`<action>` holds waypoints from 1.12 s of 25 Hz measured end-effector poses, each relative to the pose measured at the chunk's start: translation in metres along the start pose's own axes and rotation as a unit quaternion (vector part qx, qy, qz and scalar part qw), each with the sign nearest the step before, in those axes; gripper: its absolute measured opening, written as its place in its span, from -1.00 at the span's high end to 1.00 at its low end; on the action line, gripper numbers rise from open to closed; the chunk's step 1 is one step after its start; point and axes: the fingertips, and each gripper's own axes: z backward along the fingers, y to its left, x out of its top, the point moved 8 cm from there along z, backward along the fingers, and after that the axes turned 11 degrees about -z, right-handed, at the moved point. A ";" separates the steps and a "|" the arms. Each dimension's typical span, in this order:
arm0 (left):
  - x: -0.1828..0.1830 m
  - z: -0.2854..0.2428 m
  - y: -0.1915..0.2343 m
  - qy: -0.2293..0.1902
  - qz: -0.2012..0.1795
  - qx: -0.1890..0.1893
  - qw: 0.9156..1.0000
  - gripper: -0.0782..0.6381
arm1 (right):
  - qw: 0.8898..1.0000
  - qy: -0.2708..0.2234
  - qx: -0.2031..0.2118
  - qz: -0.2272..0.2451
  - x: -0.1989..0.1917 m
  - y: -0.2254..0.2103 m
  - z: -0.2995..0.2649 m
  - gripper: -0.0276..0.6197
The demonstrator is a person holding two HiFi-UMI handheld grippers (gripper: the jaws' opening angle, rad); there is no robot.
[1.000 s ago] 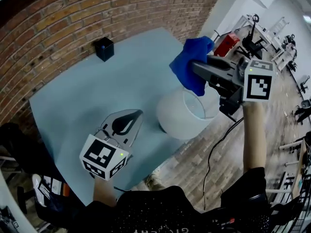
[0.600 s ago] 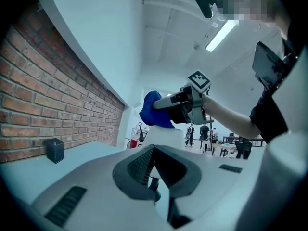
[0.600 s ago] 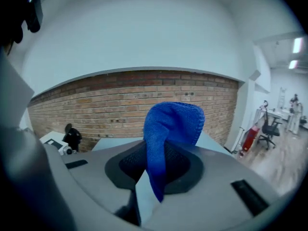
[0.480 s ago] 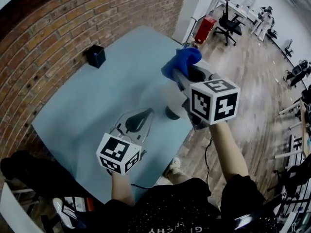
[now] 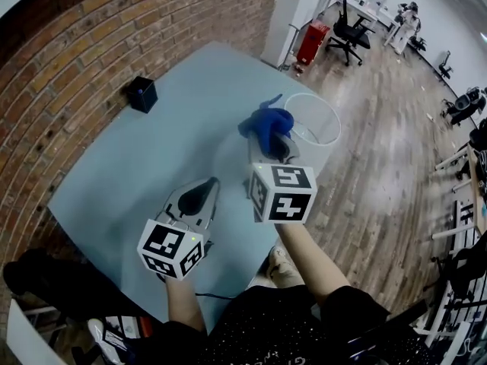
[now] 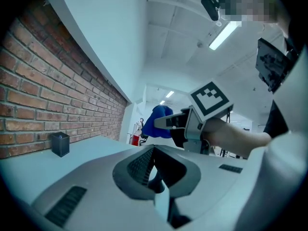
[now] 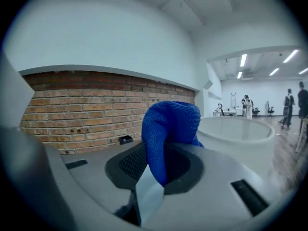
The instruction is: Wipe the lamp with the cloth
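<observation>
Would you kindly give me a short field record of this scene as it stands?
Right gripper: shut on crumpled blue cloth
Left gripper: shut, empty, over pale blue table
Lamp: white cylindrical lamp shade, right beside the cloth; contact unclear
Other: small black box on the table near the brick wall

Right gripper [image 7: 155, 174]: fingers [image 7: 219, 174] clamped on blue cloth [image 7: 171, 126]. Cloth bunched, rising above fingers. White lamp shade [image 7: 238, 131] just right of cloth, open rim up; contact with cloth unclear. Brick wall [image 7: 91, 117] behind, left. Small black box [image 7: 126, 139] low by wall. Distant people [image 7: 293, 100] in bright room, far right.
</observation>
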 end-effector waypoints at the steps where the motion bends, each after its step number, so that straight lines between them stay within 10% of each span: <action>1: -0.001 0.000 0.001 0.002 0.001 0.001 1.000 0.76 | 1.000 0.011 0.003 -0.006 -0.009 -0.001 -0.004 0.69; 13: -0.023 0.003 -0.001 0.029 0.005 0.013 0.999 0.76 | 0.988 0.122 0.078 -0.043 -0.104 -0.004 -0.025 0.69; 22: -0.005 -0.009 -0.020 0.002 -0.004 0.009 1.000 0.76 | 0.986 -0.015 0.165 0.025 0.036 -0.018 0.062 0.69; 28: 0.002 -0.024 -0.032 -0.004 -0.013 -0.006 1.000 0.76 | 0.981 -0.112 0.072 0.139 0.101 -0.060 0.101 0.69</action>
